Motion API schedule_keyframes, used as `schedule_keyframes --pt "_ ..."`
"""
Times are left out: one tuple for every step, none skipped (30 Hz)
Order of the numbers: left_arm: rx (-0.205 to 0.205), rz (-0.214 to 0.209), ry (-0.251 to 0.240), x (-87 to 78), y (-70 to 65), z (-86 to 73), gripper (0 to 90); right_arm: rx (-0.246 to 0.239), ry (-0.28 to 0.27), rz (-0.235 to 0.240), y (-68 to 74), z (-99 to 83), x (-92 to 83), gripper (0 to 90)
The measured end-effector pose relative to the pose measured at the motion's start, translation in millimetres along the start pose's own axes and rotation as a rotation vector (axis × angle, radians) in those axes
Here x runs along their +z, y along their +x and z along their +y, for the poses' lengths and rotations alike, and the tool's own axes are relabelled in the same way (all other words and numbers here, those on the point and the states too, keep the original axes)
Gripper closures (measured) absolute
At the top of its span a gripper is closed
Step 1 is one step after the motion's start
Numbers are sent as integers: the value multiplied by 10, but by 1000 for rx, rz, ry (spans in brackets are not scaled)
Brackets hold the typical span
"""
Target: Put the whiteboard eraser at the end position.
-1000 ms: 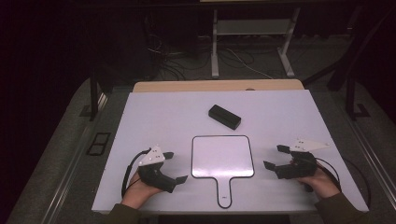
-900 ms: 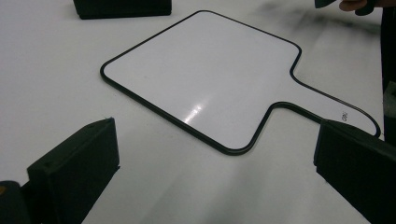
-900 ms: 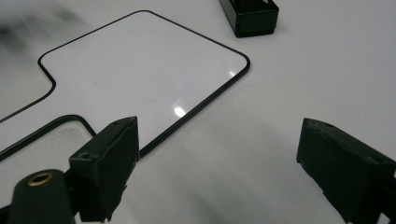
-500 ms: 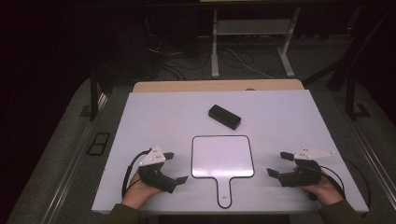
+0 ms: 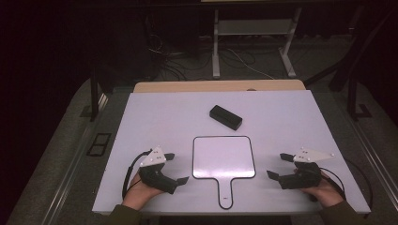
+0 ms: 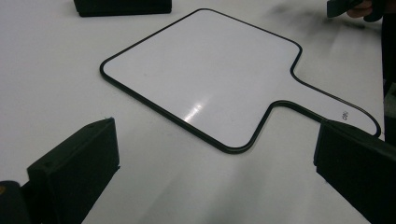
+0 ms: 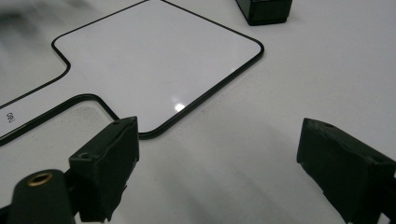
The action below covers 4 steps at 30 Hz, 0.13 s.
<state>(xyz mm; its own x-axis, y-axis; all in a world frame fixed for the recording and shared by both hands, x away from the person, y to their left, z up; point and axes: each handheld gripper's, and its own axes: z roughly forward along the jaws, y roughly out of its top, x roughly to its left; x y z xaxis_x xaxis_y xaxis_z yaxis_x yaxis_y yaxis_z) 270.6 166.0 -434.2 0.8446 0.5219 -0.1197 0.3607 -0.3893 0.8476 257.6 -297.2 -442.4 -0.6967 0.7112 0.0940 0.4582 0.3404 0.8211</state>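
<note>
Resting both hand-held grippers either side of a flat white paddle-shaped board with a thin black rim (image 5: pixel 224 157), nothing yet grasped.
The board lies between the left gripper (image 5: pixel 174 168) and the right gripper (image 5: pixel 278 165), its handle toward the person; a black rectangular block (image 5: pixel 225 117) sits beyond it on the white table (image 5: pixel 164 117). Both grippers are low on the table with jaws spread wide and empty, angled inward. No step appears begun; any pickup would likely require closing on the board's thin edge or handle.

Paddle board (image 5: pixel 224 157) centre table (image 5: pixel 291 117); box (image 5: pixel 225 117) behind it.
</note>
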Motion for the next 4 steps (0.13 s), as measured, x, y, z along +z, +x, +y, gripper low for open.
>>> schedule_keyframes --pt "0 0 0 0 0 -1 0 -2 0 -1 -2 -1 0 117" --pt "2 -1 3 0 1 -1 0 -3 1 -1 -1 -2 1 117" --pt "2 -1 3 2 1 -2 0 -7 5 -3 0 -2 1 117" --pt "6 -2 3 3 4 -2 0 -9 8 -4 4 -2 3 117"
